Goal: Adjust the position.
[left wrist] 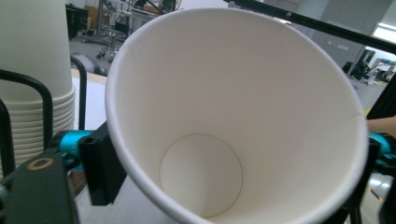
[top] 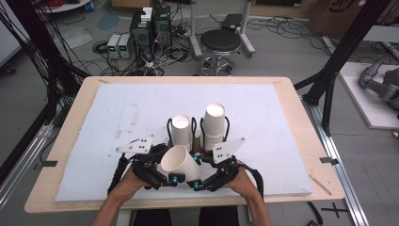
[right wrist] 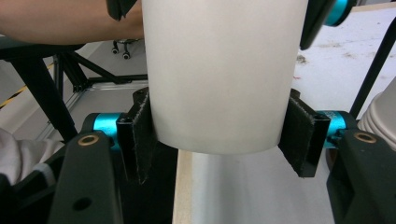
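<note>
Your forearms enter from the near table edge, angled inward. Your left hand and right hand sit close together. Left gripper: jaws closed on the rim end of a tilted paper cup. Right gripper: pads pressed on either side of the cup's base end
</note>
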Demonstrator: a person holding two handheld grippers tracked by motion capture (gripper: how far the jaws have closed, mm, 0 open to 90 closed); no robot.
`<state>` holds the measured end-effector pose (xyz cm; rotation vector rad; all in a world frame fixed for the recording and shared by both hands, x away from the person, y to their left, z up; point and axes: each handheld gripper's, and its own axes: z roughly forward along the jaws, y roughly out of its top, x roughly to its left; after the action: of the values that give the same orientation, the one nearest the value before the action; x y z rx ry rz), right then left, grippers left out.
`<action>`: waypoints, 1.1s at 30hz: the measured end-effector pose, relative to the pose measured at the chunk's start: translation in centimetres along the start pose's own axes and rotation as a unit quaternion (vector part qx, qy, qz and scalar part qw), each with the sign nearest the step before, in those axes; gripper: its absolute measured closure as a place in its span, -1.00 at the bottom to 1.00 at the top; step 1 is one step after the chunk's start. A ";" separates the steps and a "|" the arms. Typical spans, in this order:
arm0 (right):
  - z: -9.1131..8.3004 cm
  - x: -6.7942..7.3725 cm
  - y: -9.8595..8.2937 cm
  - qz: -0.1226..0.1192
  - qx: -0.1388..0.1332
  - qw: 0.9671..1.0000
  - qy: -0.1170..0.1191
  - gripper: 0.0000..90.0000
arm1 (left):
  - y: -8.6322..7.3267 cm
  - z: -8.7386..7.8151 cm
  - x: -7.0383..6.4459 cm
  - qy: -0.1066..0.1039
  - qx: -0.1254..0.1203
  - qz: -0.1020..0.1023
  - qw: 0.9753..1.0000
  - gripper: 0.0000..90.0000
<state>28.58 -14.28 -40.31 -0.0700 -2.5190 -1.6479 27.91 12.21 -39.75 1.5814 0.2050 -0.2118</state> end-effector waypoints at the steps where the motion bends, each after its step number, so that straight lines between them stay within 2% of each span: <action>1: 0.0 0.0 0.0 -0.001 0.000 1.000 0.000 -0.18 | 0.0 0.0 0.0 -0.001 0.000 0.002 1.000 -0.57; 4: 0.1 0.0 -0.1 0.000 0.001 1.000 0.001 -0.18 | 0.0 -0.1 0.0 -0.001 -0.002 0.006 1.000 -0.47; 22: 0.2 -0.1 -0.1 0.005 0.002 1.000 0.001 -0.20 | -0.1 -0.2 0.0 0.010 0.000 0.015 1.000 -0.36; 23: 0.3 -0.1 -0.1 0.004 0.003 1.000 -0.001 -0.23 | -0.1 -0.2 -0.1 0.013 0.001 0.018 1.000 -0.35; 25: 0.3 0.0 -0.1 0.010 0.001 1.000 0.004 -0.50 | 0.0 -0.2 -0.1 0.012 0.000 0.019 1.000 -0.35; 26: 0.5 0.0 -0.1 0.011 0.002 1.000 -0.010 -0.64 | 0.0 -0.2 -0.1 0.014 -0.001 0.019 1.000 -0.35; 27: 0.5 0.0 -0.1 0.012 0.003 1.000 -0.020 -0.68 | 0.0 -0.3 0.0 0.014 -0.001 0.019 1.000 -0.35; 29: 0.6 -0.1 -0.1 0.024 0.006 1.000 -0.018 -0.68 | 0.0 -0.3 -0.1 0.015 -0.001 0.020 1.000 -0.35; 33: 0.7 -0.2 -0.1 0.025 0.006 0.999 -0.023 -0.68 | 0.0 -0.5 -0.1 0.015 0.002 0.022 1.000 -0.35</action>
<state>28.69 -13.68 -40.68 -0.1709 -2.5375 -1.6305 27.83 12.67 -39.68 1.5919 0.1936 -0.1541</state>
